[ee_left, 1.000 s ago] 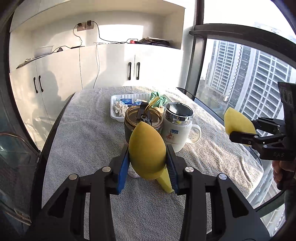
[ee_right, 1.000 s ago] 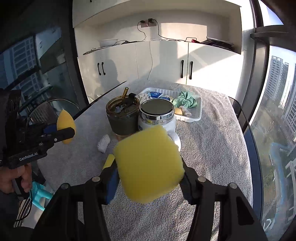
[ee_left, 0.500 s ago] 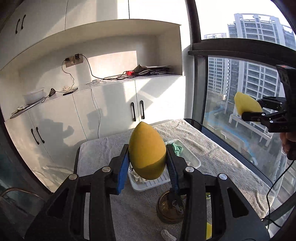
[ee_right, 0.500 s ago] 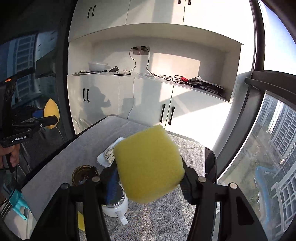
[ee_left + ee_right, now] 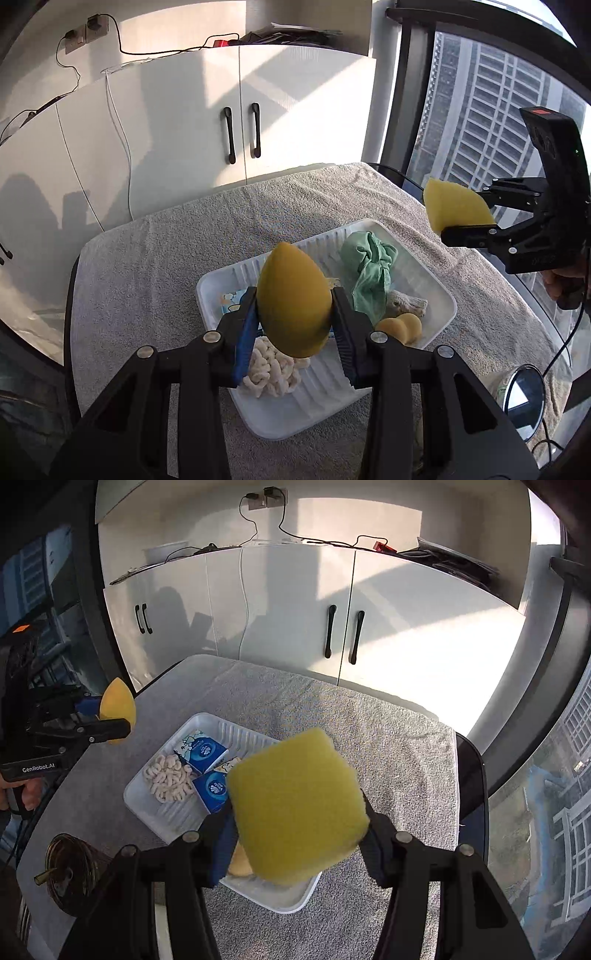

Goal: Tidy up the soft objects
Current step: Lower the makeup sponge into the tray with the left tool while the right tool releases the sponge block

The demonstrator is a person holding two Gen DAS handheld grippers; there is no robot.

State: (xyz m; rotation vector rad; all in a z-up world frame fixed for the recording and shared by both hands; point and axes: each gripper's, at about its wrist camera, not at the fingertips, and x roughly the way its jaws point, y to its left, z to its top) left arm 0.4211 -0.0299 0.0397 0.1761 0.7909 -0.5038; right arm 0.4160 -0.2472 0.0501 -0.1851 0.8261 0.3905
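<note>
Grey towel (image 5: 147, 280); green cloth (image 5: 369, 273) only in left view.

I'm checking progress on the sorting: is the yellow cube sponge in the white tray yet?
Not yet. The yellow cube sponge is clamped in the right gripper, held in the air above the white tray.

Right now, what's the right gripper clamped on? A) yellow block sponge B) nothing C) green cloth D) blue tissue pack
A: in the right wrist view the right gripper pinches a yellow block sponge between its pads, above the white tray; the green cloth and the blue tissue packs lie in that tray.
</note>
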